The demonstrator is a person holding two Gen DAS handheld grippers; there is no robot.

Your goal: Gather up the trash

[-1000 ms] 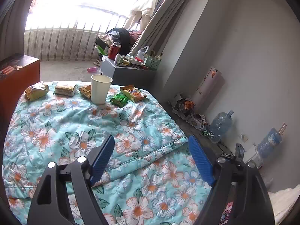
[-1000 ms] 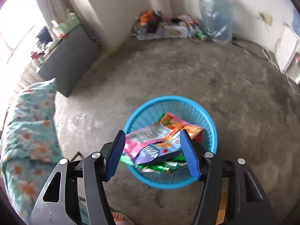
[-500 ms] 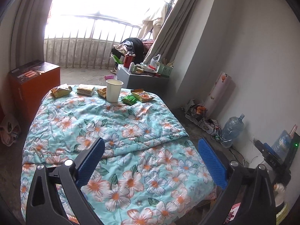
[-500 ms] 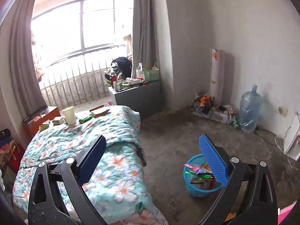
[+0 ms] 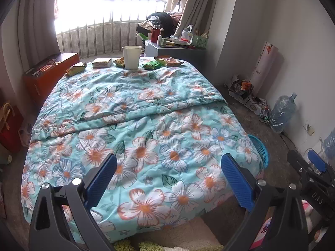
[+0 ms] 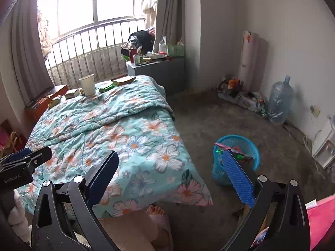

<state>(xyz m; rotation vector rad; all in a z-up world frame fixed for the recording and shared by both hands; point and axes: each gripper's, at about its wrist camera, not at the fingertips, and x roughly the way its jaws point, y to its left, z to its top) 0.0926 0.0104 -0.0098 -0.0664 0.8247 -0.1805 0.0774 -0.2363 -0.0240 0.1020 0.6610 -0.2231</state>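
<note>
A white paper cup (image 5: 131, 57) stands at the far end of the floral bed (image 5: 136, 115), with several snack wrappers beside it: a green one (image 5: 152, 64), an orange one (image 5: 170, 62), yellow ones (image 5: 76, 69) and a packet (image 5: 102, 62). The cup also shows in the right wrist view (image 6: 88, 84). A blue basket (image 6: 236, 156) holding wrappers stands on the floor right of the bed; its rim shows in the left wrist view (image 5: 260, 149). My left gripper (image 5: 167, 179) is open and empty above the bed's near end. My right gripper (image 6: 169, 177) is open and empty near the bed's corner.
A grey cabinet (image 6: 159, 75) with clutter stands beyond the bed. An orange box (image 5: 46, 73) is left of the bed. A water bottle (image 6: 279, 102), cables and a rolled mat (image 6: 249, 58) line the right wall. A bare foot (image 6: 156, 211) is below.
Both grippers have pulled back and up from close views to the near end of the bed. The right gripper left the basket, where wrappers now lie, and opened wider.
</note>
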